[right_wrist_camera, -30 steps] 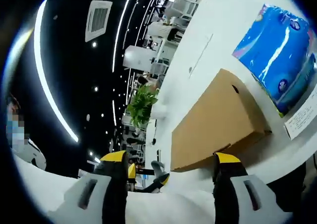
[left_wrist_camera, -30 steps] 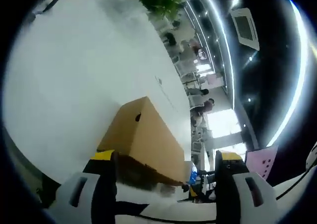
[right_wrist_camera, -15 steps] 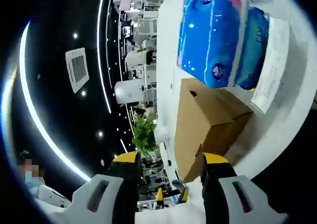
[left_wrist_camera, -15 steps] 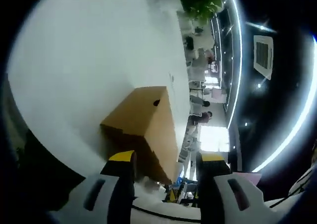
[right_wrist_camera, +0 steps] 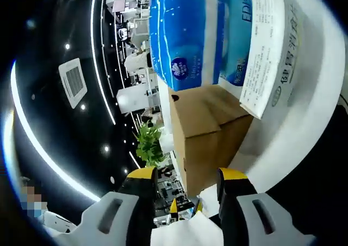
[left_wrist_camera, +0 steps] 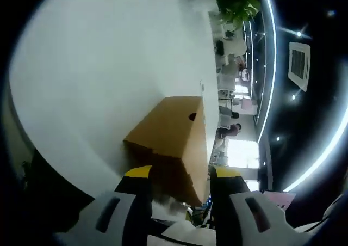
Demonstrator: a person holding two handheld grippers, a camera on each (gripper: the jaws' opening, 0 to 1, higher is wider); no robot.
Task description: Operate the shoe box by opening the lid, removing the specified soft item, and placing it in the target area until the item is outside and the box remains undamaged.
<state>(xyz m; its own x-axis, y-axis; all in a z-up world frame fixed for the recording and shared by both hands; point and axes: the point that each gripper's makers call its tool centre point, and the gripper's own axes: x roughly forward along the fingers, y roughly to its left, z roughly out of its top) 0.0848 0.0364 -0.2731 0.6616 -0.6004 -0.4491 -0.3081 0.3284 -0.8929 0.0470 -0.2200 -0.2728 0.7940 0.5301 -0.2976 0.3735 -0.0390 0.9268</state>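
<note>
The box (left_wrist_camera: 168, 131) is sitting shut on the white table (left_wrist_camera: 98, 66), and both tools are closing in on it from opposite ends, so each one is looking down the box's long axis. In the left gripper view the left gripper (left_wrist_camera: 176, 178) is pointing straight at the near end face, which is lying just ahead of and between its yellow-tipped jaws; the finger hole is showing further up on the long side. In the right gripper view the right gripper (right_wrist_camera: 185, 178) is facing the other end, with the box's lower corner (right_wrist_camera: 204, 134) sitting just ahead of its tips. Neither looks clearly nearer than the other.

Both pairs of jaws are standing apart with nothing between them, and I cannot tell whether any tip is touching cardboard yet. The lid is lying flat, so the soft item inside is hidden and the opening step looks not yet begun. To my eye the next move is turning on getting a tip under the lid's edge at one end while the other tool steadies the body.

Beside the box a blue pack (right_wrist_camera: 185, 34) of tissue is lying just against its far side, with a printed white sheet (right_wrist_camera: 269, 50) next to it. Beyond the table a plant (left_wrist_camera: 236, 1) is standing, and the room is dark with curved strip lights and people in the distance.
</note>
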